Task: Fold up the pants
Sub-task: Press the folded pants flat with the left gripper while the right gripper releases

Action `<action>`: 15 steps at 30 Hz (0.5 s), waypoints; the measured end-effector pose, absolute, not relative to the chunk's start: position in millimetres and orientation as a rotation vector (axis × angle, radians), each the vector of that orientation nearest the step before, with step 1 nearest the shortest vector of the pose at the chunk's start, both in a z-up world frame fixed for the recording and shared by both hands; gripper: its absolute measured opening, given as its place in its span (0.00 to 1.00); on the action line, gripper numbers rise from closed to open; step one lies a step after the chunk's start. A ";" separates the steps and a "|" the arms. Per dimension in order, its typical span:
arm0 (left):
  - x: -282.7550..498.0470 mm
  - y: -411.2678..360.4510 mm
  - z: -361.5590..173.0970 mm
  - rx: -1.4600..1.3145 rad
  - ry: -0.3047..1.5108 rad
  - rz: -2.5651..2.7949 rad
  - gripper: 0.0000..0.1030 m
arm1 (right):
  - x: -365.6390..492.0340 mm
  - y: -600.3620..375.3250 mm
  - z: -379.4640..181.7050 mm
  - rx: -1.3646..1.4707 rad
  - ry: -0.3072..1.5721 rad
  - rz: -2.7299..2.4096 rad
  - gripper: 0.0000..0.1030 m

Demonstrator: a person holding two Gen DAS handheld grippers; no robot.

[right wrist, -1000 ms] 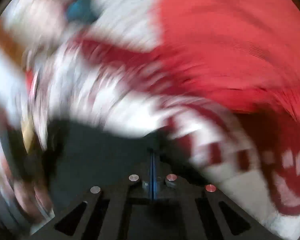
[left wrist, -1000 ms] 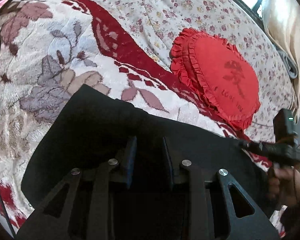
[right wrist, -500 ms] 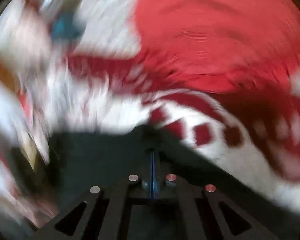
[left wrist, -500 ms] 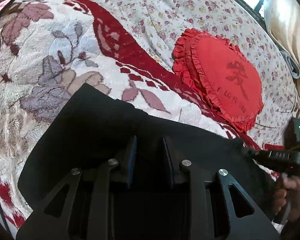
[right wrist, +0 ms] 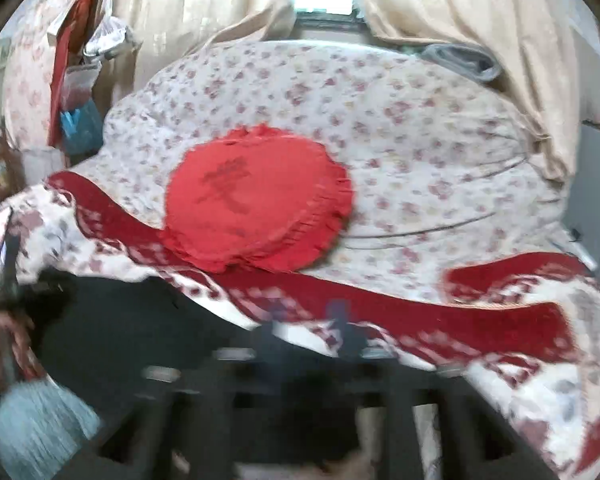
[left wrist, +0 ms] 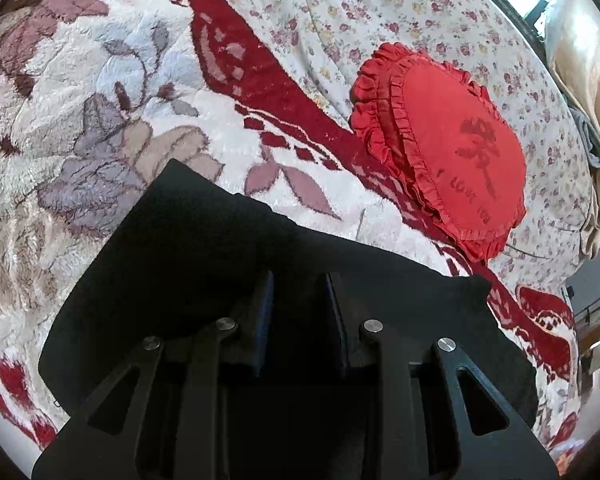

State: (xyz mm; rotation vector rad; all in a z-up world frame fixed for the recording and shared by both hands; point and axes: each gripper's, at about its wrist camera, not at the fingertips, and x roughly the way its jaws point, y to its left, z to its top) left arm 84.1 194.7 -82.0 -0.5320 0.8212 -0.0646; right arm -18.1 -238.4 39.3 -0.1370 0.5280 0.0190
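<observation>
Left gripper [left wrist: 298, 312]: we hold it low over the black pants [left wrist: 204, 264], jaws narrowly parted; whether cloth is pinched between them we cannot tell.
Right gripper [right wrist: 308, 328]: jaws opening, nothing between them, lifted off the cloth and blurred.
Pants: lying flat in a dark slab on the floral blanket [left wrist: 100, 92] of the bed, near the red cushion [left wrist: 452, 160].
Progress: we judge one fold laid; more folds and smoothing may remain.
Change: a second ago our right gripper was clamped at the pants' corner; now it is gone from the left view.
</observation>
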 end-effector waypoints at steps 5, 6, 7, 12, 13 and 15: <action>84.2 193.1 -78.1 -0.547 0.859 -0.032 0.25 | -32.9 -309.1 -1.6 0.119 0.768 -0.027 0.45; 83.7 192.5 -77.4 -0.546 0.863 -0.028 0.25 | -40.9 -317.2 -7.8 0.159 0.759 -0.045 0.45; 83.1 191.3 -76.3 -0.538 0.869 -0.024 0.25 | -49.4 -322.6 -10.2 0.170 0.741 -0.063 0.45; 75.4 188.4 -60.7 -0.520 0.890 -0.011 0.26 | -63.1 -339.1 -26.4 0.246 0.793 -0.029 0.45; 70.6 188.5 -54.6 -0.528 0.894 -0.012 0.29 | -63.2 -342.1 -29.6 0.301 0.801 -0.004 0.45; 58.5 188.2 -38.5 -0.549 0.894 -0.019 0.32 | -65.2 -356.0 -36.8 0.491 0.786 0.089 0.45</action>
